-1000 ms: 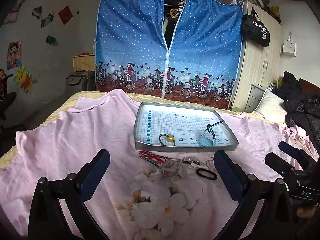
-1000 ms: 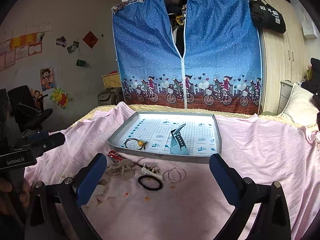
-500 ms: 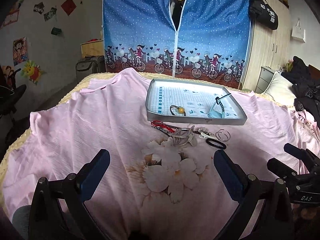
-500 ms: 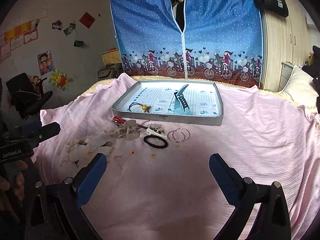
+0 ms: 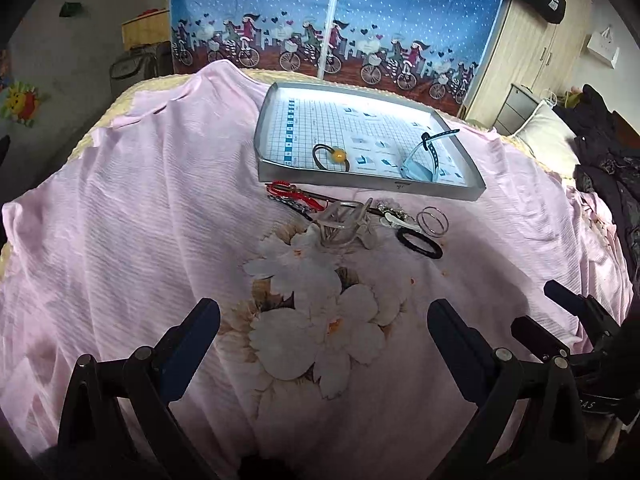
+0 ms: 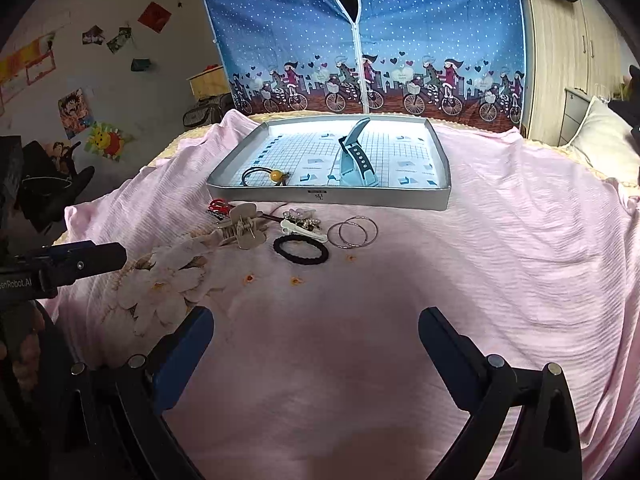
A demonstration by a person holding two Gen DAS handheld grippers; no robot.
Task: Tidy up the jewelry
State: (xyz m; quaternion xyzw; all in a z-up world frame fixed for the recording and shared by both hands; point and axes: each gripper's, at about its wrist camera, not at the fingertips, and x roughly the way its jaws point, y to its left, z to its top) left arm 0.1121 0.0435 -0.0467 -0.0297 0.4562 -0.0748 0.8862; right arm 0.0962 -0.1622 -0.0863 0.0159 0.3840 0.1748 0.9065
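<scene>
Both grippers hung open and empty over a pink bed, jewelry loose in front of a tray.

A crinkled pink sheet [image 6: 500, 264] with a printed flower covered the bed. On it sat a shallow grey tray [image 6: 332, 196] lined with grid paper, holding a pale blue watch [image 6: 356, 160] and a black tie with a yellow bead [image 6: 266, 176]. Just before the tray lay a beige claw clip [image 6: 244, 228], a black band [image 6: 301, 249], two thin metal hoops [image 6: 353, 232] and a red cord [image 5: 294, 194]. The left gripper [image 5: 324, 332] read "GenRobot.AI" on its body; the right gripper [image 6: 316, 328] had blue-padded jaws spread wide.

Location: home bedroom.
Evidence: bed [image 6: 500, 264] with pink sheet, pillow [image 6: 604, 140], fabric wardrobe [image 6: 360, 32], wall posters [image 6: 74, 112].
</scene>
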